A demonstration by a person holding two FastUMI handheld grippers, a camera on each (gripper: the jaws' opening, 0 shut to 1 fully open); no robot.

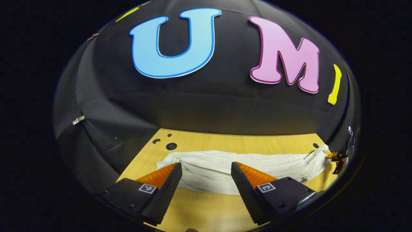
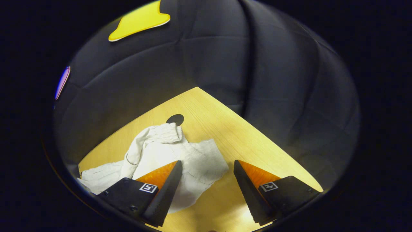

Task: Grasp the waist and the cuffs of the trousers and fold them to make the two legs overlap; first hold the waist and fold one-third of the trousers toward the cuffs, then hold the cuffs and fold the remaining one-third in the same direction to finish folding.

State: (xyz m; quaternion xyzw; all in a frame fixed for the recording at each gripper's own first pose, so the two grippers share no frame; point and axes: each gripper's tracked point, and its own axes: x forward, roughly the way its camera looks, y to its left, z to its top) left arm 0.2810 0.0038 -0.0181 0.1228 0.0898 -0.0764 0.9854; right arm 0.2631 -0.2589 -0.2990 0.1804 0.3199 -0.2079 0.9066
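The white trousers [image 1: 225,167] lie stretched out as one long, narrow band across the light wooden table [image 1: 206,209], running from side to side in the left gripper view, with the cloth rumpled and slightly raised at the far right end. In the right gripper view the trousers [image 2: 180,154] show an end that is bunched and creased, one fold rising toward a dark round hole [image 2: 175,119] in the tabletop (whether this end is the waist or the cuffs cannot be told from the crumpled cloth). The left gripper [image 1: 206,167] hovers in front of the middle of the band with its fingers spread wide and nothing between them. The right gripper [image 2: 206,166] is likewise spread apart, poised over the edge of the bunched end, its left finger [image 2: 164,187] over the cloth and the other over bare table [image 2: 257,141]. At the far right edge of the left gripper view the other gripper is visible beside the raised end of the trousers. Several more holes [image 1: 171,146] mark the table's far left corner, near the black cloth wall [image 1: 193,103].
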